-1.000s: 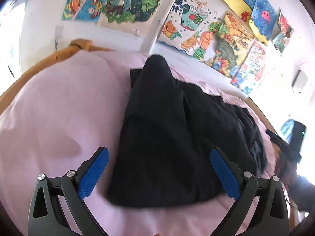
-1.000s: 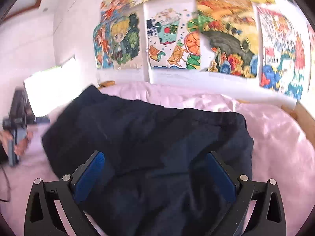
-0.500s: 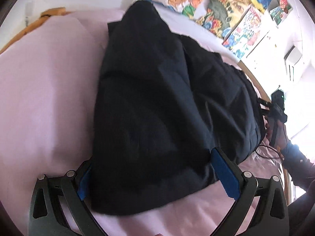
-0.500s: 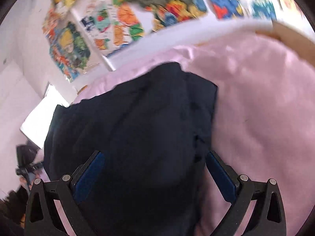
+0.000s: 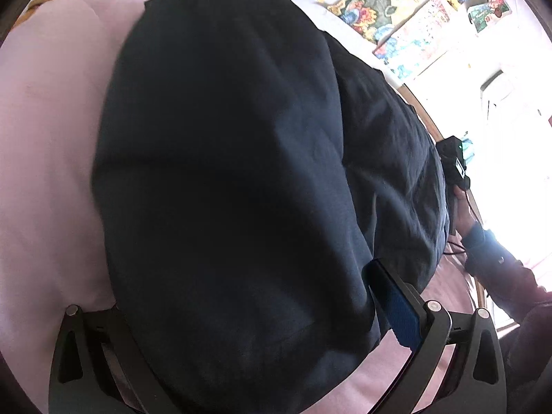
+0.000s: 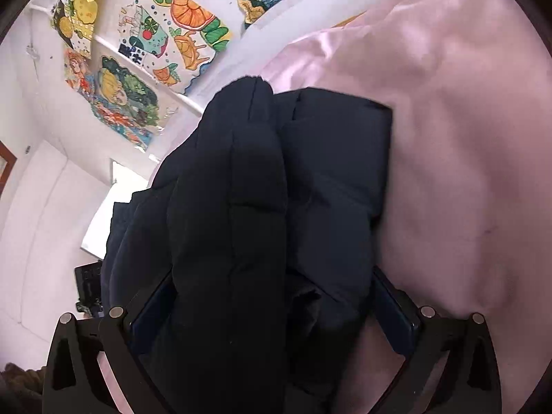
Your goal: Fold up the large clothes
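A large dark navy padded jacket [image 5: 241,172] lies in a bulky heap on a pink bed sheet [image 5: 45,138]. My left gripper [image 5: 248,314] is open, its jaws wide apart on either side of the jacket's near end; the cloth hides the left finger, the blue pad of the right finger [image 5: 396,307] shows. In the right wrist view the jacket [image 6: 276,207] fills the space between the wide jaws of my right gripper [image 6: 272,303], which is open, with a puffed fold bulging up over its middle.
The pink sheet [image 6: 465,172] spreads to the right of the jacket. Colourful drawings [image 6: 145,34] hang on the white wall behind the bed. My other hand with its gripper [image 5: 459,172] shows at the bed's right edge. A wooden bed frame [image 5: 424,117] runs there.
Both grippers have moved down and forward onto the jacket, so the cloth now sits between the jaws and fills both views. The right wrist view has tilted further.
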Available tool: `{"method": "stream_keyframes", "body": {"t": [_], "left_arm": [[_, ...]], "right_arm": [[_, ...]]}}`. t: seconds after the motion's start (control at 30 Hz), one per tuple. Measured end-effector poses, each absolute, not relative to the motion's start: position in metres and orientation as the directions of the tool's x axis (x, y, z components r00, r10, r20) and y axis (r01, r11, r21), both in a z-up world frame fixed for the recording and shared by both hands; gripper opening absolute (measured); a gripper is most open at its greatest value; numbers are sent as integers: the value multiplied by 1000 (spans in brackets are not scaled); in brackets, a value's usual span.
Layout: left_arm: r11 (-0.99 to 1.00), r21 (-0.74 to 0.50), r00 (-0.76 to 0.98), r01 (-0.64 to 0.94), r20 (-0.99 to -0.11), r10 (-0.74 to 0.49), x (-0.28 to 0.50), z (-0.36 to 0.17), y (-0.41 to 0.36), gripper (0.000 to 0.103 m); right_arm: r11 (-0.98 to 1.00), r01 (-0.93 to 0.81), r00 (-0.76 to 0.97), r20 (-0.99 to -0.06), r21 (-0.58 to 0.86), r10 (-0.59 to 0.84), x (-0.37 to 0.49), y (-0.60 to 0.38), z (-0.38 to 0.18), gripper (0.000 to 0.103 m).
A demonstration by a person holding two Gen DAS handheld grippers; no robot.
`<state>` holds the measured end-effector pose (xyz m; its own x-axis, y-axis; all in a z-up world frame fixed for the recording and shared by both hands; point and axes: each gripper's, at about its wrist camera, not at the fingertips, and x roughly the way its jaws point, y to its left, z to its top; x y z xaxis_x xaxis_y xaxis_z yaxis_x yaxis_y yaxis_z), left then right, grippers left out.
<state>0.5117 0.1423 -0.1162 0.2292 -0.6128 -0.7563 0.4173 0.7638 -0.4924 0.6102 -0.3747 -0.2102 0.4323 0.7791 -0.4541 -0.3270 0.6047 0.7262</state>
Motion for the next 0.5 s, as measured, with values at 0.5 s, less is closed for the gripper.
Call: {"method": "stream_keyframes", "body": {"t": [0.5], "left_arm": [[819,-398,283,413,-799,-530,512,-123,132,102]], "right_arm": [[587,-334,441,-428,737,789,608,-370,-222,103]]}}
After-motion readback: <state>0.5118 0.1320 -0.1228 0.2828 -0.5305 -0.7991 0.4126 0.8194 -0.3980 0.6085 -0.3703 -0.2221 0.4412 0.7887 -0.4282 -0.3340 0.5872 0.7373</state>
